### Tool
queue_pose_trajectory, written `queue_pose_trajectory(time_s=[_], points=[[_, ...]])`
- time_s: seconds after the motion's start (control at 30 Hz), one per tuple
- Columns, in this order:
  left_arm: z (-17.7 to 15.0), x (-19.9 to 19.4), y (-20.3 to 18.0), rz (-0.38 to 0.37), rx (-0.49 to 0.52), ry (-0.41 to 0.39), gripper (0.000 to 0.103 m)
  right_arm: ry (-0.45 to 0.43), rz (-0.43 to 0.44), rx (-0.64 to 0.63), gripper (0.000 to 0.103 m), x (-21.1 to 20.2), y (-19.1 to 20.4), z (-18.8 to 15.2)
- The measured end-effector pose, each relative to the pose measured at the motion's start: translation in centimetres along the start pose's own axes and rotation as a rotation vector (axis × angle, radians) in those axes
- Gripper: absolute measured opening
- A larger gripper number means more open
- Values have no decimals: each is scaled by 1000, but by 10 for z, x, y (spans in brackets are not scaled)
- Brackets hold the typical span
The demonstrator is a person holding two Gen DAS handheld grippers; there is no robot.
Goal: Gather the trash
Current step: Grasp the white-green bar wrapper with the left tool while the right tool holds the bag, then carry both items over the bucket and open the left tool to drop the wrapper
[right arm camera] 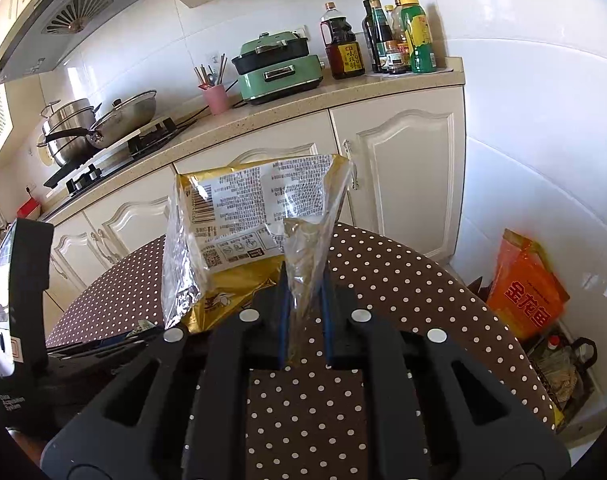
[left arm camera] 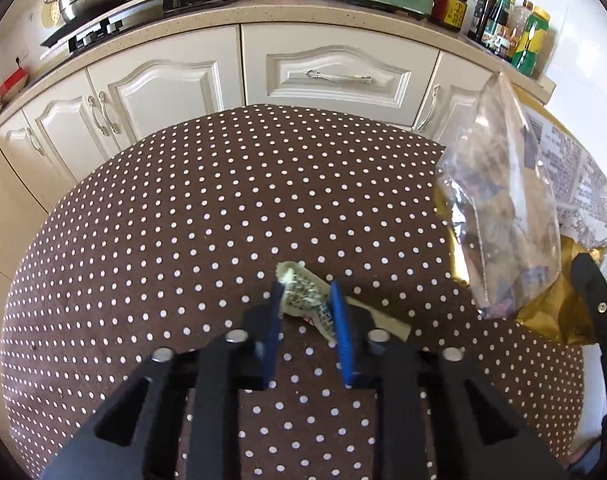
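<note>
Two wrist cameras, both close over the dotted table (left arm camera: pixel 223 208)

The left looks steeply down along its fingers toward the cabinets (left arm camera: pixel 171 80); the right sits flatter, facing the counter corner (right arm camera: pixel 383 84). Both catch the gold bag (right arm camera: pixel 239 208), stove and bottles.

Left gripper (left arm camera: pixel 305 306): matte black linkage arms with cut-out slots, four round silver pivot caps, ribbed blue pads (left arm camera: pixel 340 328) on both fingers. Right gripper (right arm camera: pixel 305 308): same build. Left unit's black housing at 9 o'clock in right view bears small white lettering.
</note>
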State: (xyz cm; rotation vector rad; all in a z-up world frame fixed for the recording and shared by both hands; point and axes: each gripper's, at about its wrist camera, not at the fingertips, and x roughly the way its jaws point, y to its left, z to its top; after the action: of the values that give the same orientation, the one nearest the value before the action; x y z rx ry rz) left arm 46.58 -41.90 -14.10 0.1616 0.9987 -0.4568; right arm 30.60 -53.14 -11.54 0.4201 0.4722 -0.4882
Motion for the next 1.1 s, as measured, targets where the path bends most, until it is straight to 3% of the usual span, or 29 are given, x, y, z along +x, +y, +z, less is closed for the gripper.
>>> queue_pose_trajectory(time_s=[0.33, 0.67, 0.9, 1.1], points=[[-17, -41, 32, -75, -19, -8, 11, -16, 46, -102, 13, -11, 22, -3], [-60, -124, 116, -98, -105, -137, 11, -26, 195, -227, 13, -72, 100, -30], [-107, -177, 214, -42, -193, -223, 11, -1, 304, -295, 13, -105, 188, -68], [-177, -215, 325, 43, -307, -265, 11, 53, 433, -367, 13, -130, 286, -119]])
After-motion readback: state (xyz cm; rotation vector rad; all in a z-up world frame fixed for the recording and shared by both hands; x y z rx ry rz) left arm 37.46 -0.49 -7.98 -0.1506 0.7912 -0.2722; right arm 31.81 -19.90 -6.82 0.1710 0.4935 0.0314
